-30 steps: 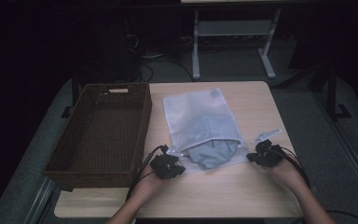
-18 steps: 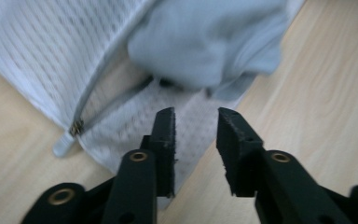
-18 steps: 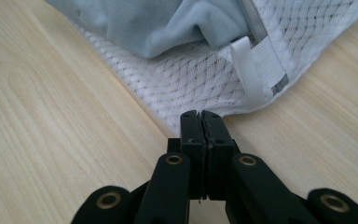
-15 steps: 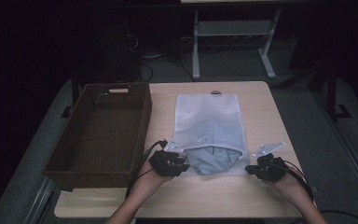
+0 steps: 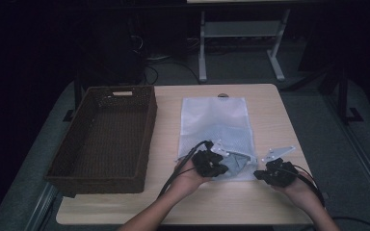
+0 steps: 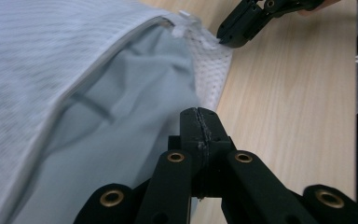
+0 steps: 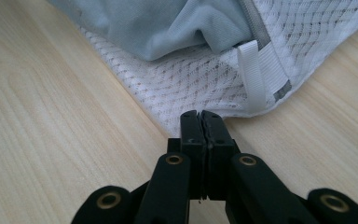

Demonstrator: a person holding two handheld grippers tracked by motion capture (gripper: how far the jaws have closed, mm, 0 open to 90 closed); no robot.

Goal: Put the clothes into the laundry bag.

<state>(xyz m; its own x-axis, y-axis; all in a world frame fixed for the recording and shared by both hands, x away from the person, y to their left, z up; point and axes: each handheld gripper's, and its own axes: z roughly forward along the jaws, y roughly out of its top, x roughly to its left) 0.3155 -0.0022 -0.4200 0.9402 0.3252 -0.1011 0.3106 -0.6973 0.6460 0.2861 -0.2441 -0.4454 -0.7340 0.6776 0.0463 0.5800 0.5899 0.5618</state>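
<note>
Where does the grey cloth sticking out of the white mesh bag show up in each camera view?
High view: the grey cloth lies at the near, open end of the white mesh bag, between the two grippers.
Left gripper view: it spreads across the lower left, under the zipper edge.
Right gripper view: it lies along the top edge.
Shared landmark: the bag's open mouth.

Left gripper (image 5: 220, 162) fingers just closed, right gripper (image 5: 260, 174) clamped

Light wooden table (image 5: 270, 110), brown wicker basket (image 5: 106, 137) at left, white mesh bag (image 5: 214, 120) at centre
</note>
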